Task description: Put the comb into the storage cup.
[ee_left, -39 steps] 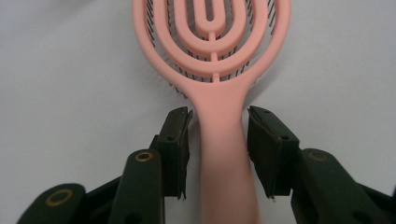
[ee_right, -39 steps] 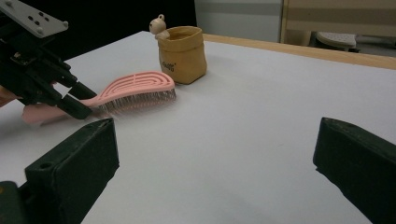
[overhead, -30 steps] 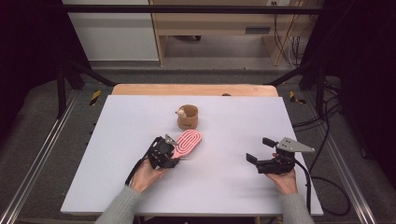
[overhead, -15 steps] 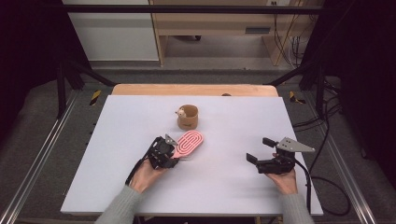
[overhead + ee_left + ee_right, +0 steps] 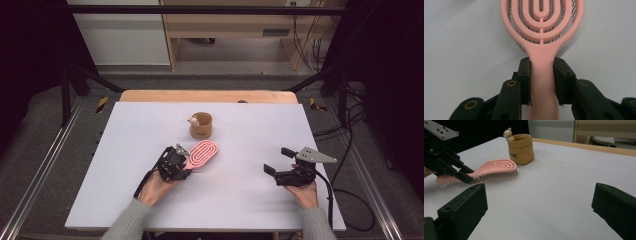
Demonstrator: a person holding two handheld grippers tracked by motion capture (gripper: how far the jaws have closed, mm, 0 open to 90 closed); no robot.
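Left gripper [image 5: 541,82] clamped on pink hairbrush [image 5: 202,154] handle, just short of brown pot [image 5: 201,125]; right gripper [image 5: 539,210] wide open, empty. Best lifted level, bristles down.

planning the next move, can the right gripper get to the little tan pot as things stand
Probably yes. The right gripper is open and holds nothing, and bare table lies between it and the tan pot; the pink brush sits off that line.

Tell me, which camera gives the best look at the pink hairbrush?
The right gripper view: the pink hairbrush shows from the side, bristles downward. The left gripper view gives its handle clamped by the left gripper up close; the high view shows it small.
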